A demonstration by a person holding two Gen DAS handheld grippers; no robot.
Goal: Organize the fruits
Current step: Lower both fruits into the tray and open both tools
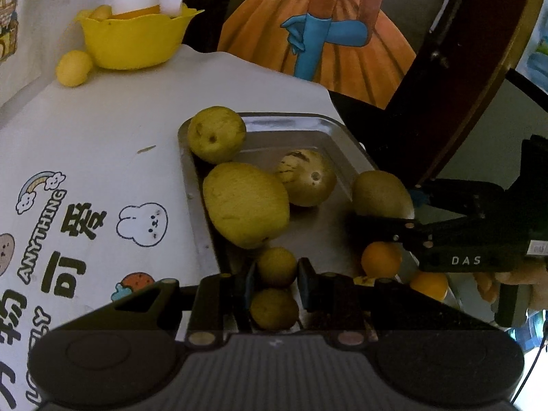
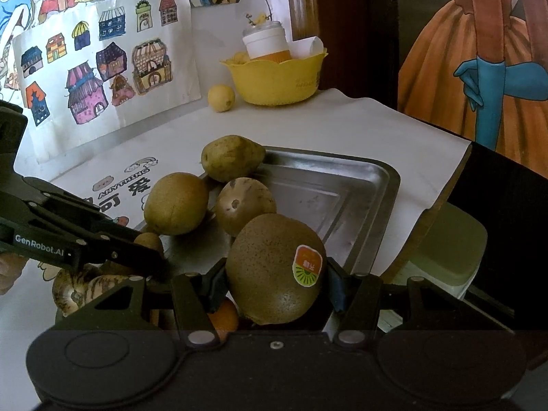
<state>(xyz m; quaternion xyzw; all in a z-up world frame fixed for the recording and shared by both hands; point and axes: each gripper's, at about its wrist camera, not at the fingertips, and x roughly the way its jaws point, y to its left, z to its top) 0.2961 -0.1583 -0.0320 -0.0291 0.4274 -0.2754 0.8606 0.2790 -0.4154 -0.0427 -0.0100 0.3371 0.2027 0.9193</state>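
A metal tray (image 1: 301,130) (image 2: 359,191) holds several brownish-green fruits, among them a large pear (image 1: 245,203) (image 2: 176,203). My left gripper (image 1: 275,279) closes on a small brown fruit (image 1: 276,267); a second small one (image 1: 274,308) lies just behind it between the fingers. My right gripper (image 2: 274,281) is shut on a kiwi (image 2: 274,267) with an orange sticker, held over the tray's near edge; the kiwi also shows in the left wrist view (image 1: 382,193). Two small oranges (image 1: 381,258) lie below the right gripper.
A yellow bowl (image 1: 137,39) (image 2: 277,78) with a white jar stands at the table's far end, a lemon (image 1: 73,68) (image 2: 221,97) beside it. A printed white cloth (image 1: 102,157) covers the table. The table edge runs right of the tray.
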